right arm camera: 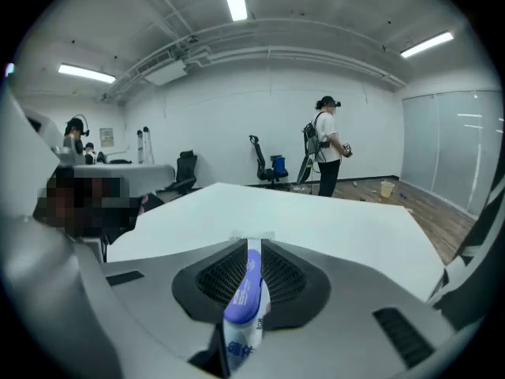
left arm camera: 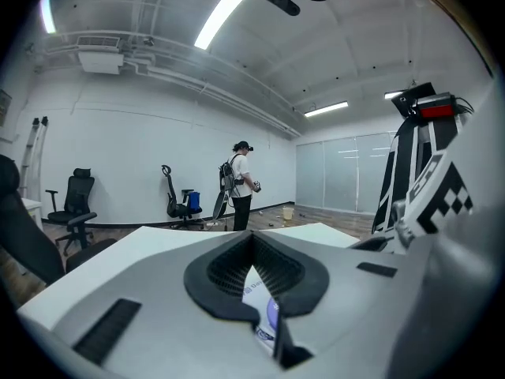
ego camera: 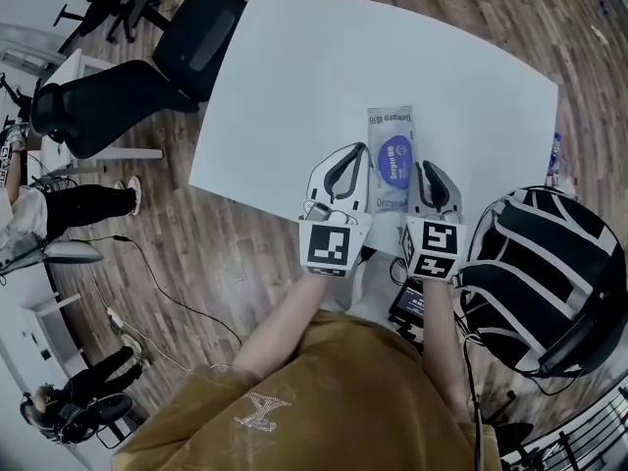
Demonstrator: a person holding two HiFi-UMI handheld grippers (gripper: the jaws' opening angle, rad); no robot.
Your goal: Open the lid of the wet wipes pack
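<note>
The wet wipes pack [ego camera: 392,126] lies flat near the front edge of the white table [ego camera: 294,86], and its blue oval lid [ego camera: 395,161] rests down on it. My left gripper [ego camera: 351,153] hovers just left of the pack's near end, and my right gripper [ego camera: 426,169] just right of it. Both point away from me. In the left gripper view the jaws of the left gripper [left arm camera: 253,238] stand together with only a thin slit, and the pack [left arm camera: 263,313] shows through it. The right gripper [right arm camera: 251,245] looks the same, with the lid [right arm camera: 244,297] showing in its slit.
Black office chairs [ego camera: 147,77] stand off the table's left corner. A black-and-white striped chair [ego camera: 545,273] is close at my right. A small item [ego camera: 556,160] sits at the table's right edge. A person [right arm camera: 325,155] stands far across the room.
</note>
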